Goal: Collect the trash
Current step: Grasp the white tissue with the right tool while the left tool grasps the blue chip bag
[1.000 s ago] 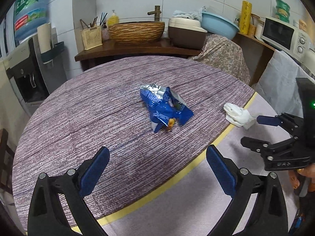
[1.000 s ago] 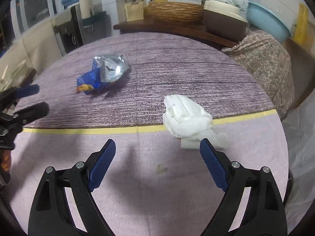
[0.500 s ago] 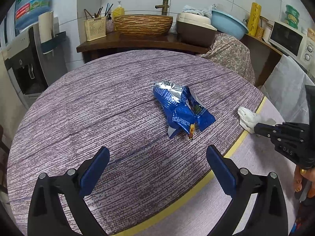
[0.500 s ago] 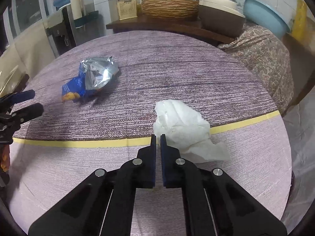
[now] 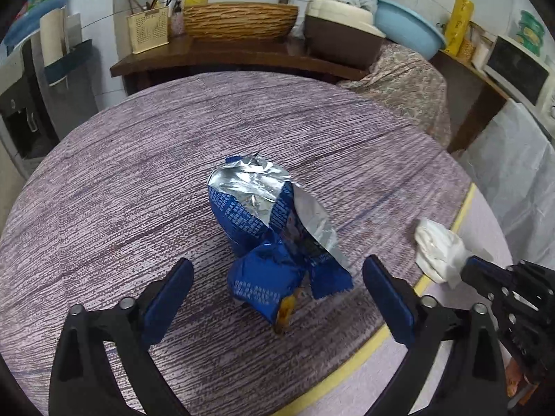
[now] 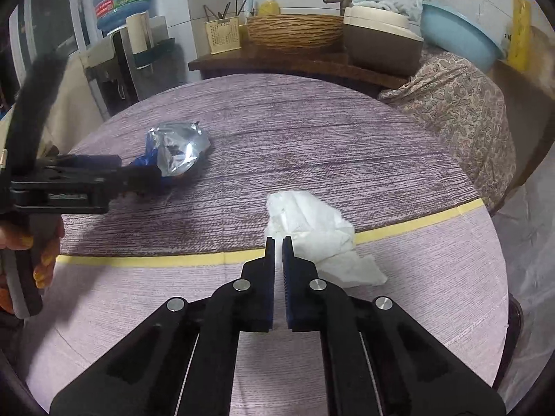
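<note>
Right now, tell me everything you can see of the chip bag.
The chip bag is crumpled blue foil with white print, torn open so its silver lining shows at the far end. It lies on the purple tablecloth, between the open left gripper's fingers, which flank it without touching. An orange scrap sits at its near end.

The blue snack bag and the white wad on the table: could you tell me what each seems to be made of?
Blue snack bag: likely metallised plastic film, glossy, with a mirror-silver crinkled lining. White wad: apparently tissue or paper towel, matte, softly creased.
</note>
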A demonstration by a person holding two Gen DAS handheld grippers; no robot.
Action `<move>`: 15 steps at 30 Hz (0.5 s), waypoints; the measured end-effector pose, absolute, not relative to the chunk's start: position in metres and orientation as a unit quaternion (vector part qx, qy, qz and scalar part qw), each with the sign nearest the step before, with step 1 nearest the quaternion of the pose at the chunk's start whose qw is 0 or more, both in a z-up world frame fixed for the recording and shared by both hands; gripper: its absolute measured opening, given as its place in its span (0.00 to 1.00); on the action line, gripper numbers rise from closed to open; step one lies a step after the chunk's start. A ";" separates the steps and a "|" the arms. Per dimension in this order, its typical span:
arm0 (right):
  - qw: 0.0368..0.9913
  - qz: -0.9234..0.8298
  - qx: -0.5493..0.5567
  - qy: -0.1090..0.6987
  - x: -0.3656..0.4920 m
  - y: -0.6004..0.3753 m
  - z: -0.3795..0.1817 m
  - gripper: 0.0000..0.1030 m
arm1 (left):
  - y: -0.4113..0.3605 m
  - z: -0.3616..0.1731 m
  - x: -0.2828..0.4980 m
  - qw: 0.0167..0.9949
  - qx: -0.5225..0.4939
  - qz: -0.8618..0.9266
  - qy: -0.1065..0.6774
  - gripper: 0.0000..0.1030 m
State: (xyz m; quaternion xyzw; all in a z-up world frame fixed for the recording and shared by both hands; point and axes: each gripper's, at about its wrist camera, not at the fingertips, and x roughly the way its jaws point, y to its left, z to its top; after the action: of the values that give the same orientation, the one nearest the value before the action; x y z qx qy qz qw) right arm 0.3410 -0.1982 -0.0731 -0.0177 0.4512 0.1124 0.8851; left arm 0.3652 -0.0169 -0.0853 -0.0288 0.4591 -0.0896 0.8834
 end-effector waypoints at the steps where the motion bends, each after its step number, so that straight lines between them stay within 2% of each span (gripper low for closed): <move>1: 0.884 0.111 -0.016 0.453 0.343 -0.199 -0.074 0.40 | -0.017 -0.089 0.368 0.879 -0.033 -0.091 0.468 0.59; 3: 0.892 0.101 -0.015 0.441 0.343 -0.202 -0.073 0.72 | -0.017 -0.094 0.367 0.875 -0.047 -0.098 0.472 0.52; 6: 0.889 0.105 -0.021 0.444 0.350 -0.201 -0.076 0.72 | -0.020 -0.087 0.361 0.883 -0.044 -0.096 0.458 0.35; 9: 0.878 0.098 -0.025 0.468 0.363 -0.200 -0.088 0.72 | -0.021 -0.081 0.358 0.887 -0.037 -0.094 0.451 0.31; 11: 0.871 0.094 -0.026 0.481 0.368 -0.199 -0.096 0.69 | -0.018 -0.080 0.357 0.885 -0.047 -0.096 0.453 0.30; 13: 0.871 0.080 -0.031 0.484 0.370 -0.200 -0.100 0.47 | -0.015 -0.079 0.355 0.886 -0.051 -0.098 0.451 0.29; 15: 0.874 0.077 -0.026 0.479 0.368 -0.204 -0.098 0.32 | -0.012 -0.079 0.352 0.887 -0.058 -0.102 0.447 0.29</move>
State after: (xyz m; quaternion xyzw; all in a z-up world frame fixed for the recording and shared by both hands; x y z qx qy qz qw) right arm 0.3678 -0.2037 -0.0980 -0.0256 0.4791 0.0767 0.8740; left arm 0.3516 -0.0123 -0.0791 -0.0583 0.4473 -0.1017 0.8867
